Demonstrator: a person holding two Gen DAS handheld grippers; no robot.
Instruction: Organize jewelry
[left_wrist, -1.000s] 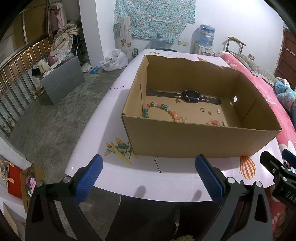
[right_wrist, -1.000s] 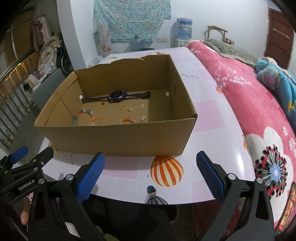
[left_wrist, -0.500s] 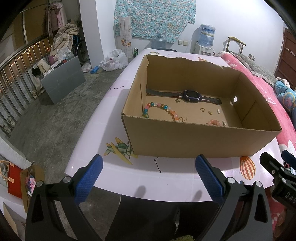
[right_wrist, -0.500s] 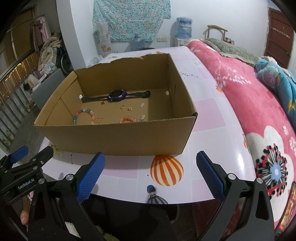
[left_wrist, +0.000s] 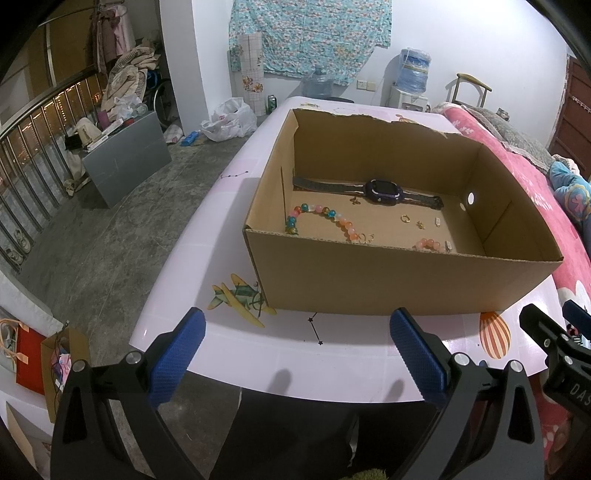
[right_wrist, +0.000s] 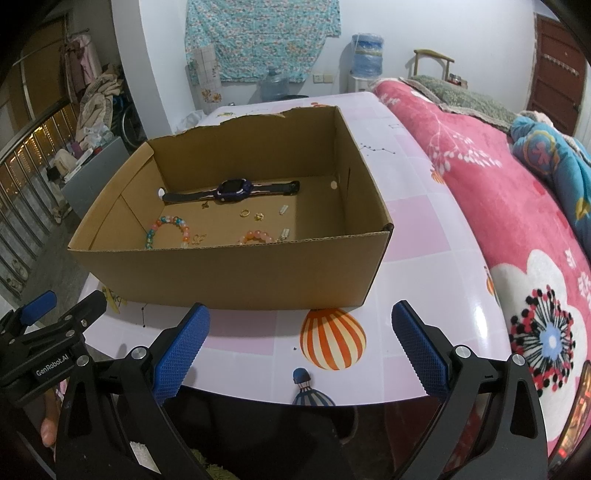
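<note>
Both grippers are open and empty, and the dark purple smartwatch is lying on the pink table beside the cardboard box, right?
Not quite. The dark purple smartwatch lies inside the brown cardboard box, near its far wall, as the right wrist view shows. The left gripper and right gripper are indeed open and empty.

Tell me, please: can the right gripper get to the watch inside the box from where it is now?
Probably yes: the right gripper is open, the cardboard box has no lid, and nothing covers the watch, but it must pass over the near wall.

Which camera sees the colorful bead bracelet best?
The left wrist view: the colorful bead bracelet arcs across the box floor, nearer and larger, only its near ends cut off by the front wall. The right wrist view shows it smaller, in the box's left part.
</note>
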